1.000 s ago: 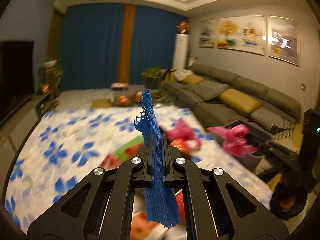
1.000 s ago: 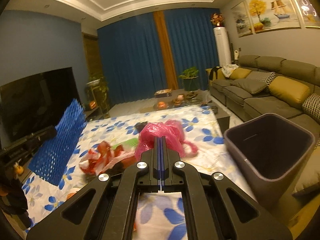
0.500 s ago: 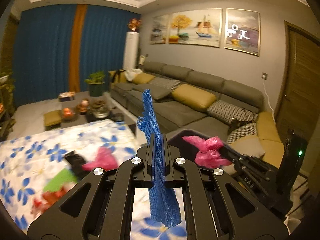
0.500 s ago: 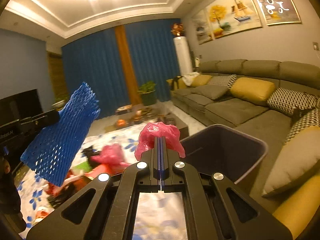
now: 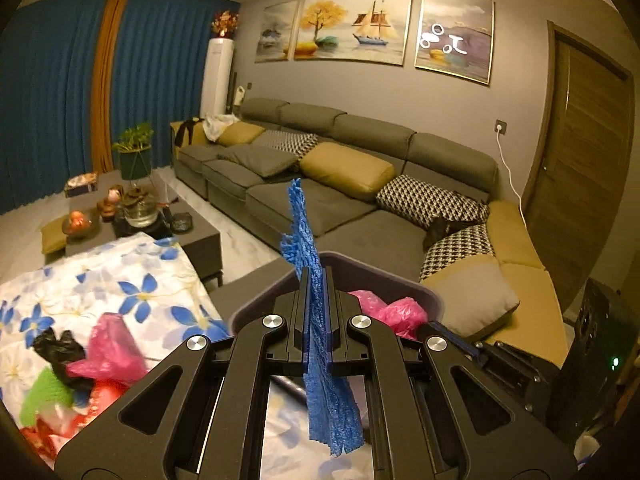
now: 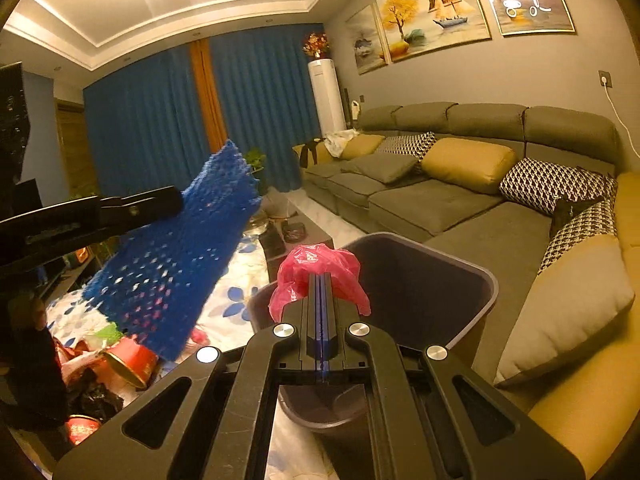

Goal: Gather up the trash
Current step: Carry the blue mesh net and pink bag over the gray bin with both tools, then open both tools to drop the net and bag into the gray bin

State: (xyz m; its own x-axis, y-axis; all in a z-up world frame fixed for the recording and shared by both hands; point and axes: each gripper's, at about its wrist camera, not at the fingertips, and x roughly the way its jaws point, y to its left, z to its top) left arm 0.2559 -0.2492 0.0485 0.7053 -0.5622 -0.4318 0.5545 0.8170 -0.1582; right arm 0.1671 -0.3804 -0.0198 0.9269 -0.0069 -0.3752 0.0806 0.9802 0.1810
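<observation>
My left gripper [image 5: 318, 276] is shut on a blue foam net [image 5: 310, 248] and holds it above the near rim of the dark trash bin [image 5: 416, 286]. The net also shows in the right wrist view [image 6: 176, 264], held by the left gripper [image 6: 176, 204]. My right gripper [image 6: 320, 280] is shut on a pink plastic bag [image 6: 316, 264] and holds it over the open bin [image 6: 424, 288]. The pink bag shows in the left wrist view [image 5: 392, 312] over the bin.
More trash lies on the flowered tablecloth [image 5: 132, 276]: a pink bag [image 5: 108, 352], a black bag [image 5: 56, 348], red wrappers [image 6: 128, 360]. A grey sofa [image 5: 360, 184] with cushions stands behind the bin. A low tea table [image 5: 136, 216] stands farther back.
Both grippers have swung right from the table towards the bin. The pink bag and the blue net are now over the bin's opening.
</observation>
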